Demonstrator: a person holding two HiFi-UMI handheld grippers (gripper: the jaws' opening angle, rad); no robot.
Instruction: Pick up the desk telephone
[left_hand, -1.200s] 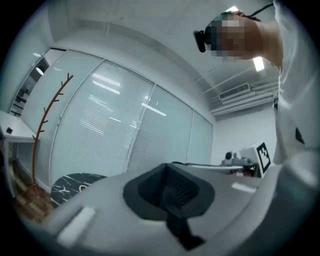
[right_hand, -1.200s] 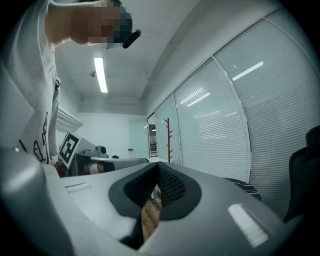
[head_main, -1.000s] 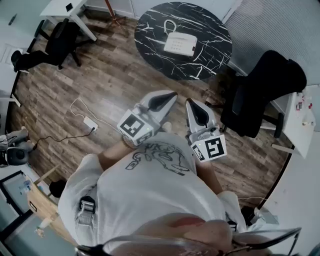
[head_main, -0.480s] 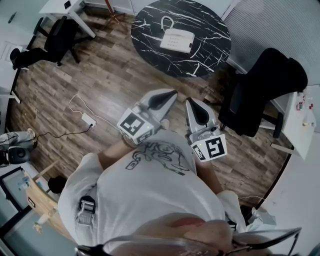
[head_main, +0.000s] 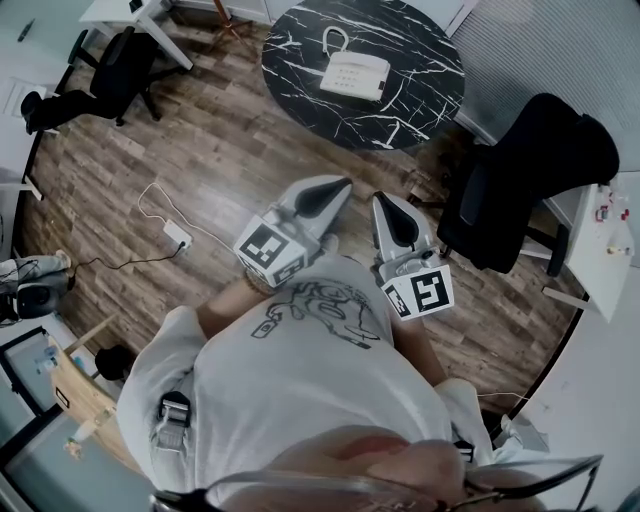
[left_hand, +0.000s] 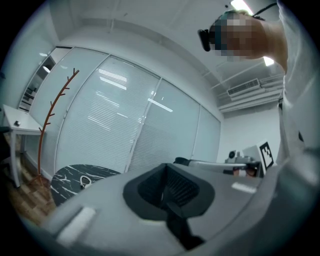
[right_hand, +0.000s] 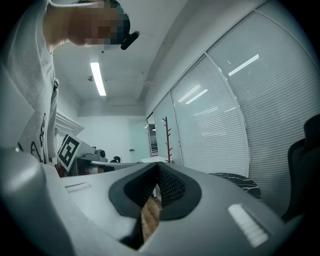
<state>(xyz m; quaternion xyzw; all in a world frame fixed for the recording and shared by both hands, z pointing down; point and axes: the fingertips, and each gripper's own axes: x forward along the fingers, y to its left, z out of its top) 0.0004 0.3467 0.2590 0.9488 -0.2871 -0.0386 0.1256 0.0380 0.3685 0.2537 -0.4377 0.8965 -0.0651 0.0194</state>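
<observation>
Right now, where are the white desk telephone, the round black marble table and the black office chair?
white desk telephone (head_main: 357, 77): head view, on its keypad body.
round black marble table (head_main: 425, 85): head view, bare top.
black office chair (head_main: 555, 150): head view, black upholstery.

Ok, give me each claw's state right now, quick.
Left claw: closed, holding nothing.
Right claw: closed, holding nothing.

Round black marble-look table (head_main: 425, 90) has just the white desk telephone (head_main: 355, 76) on it, about mid-table, with its cord (head_main: 335, 42) looping toward the far edge. The wood floor (head_main: 210, 140) carries a white power strip (head_main: 177, 237), plus a black office chair (head_main: 530, 170) near the table's right edge.
</observation>
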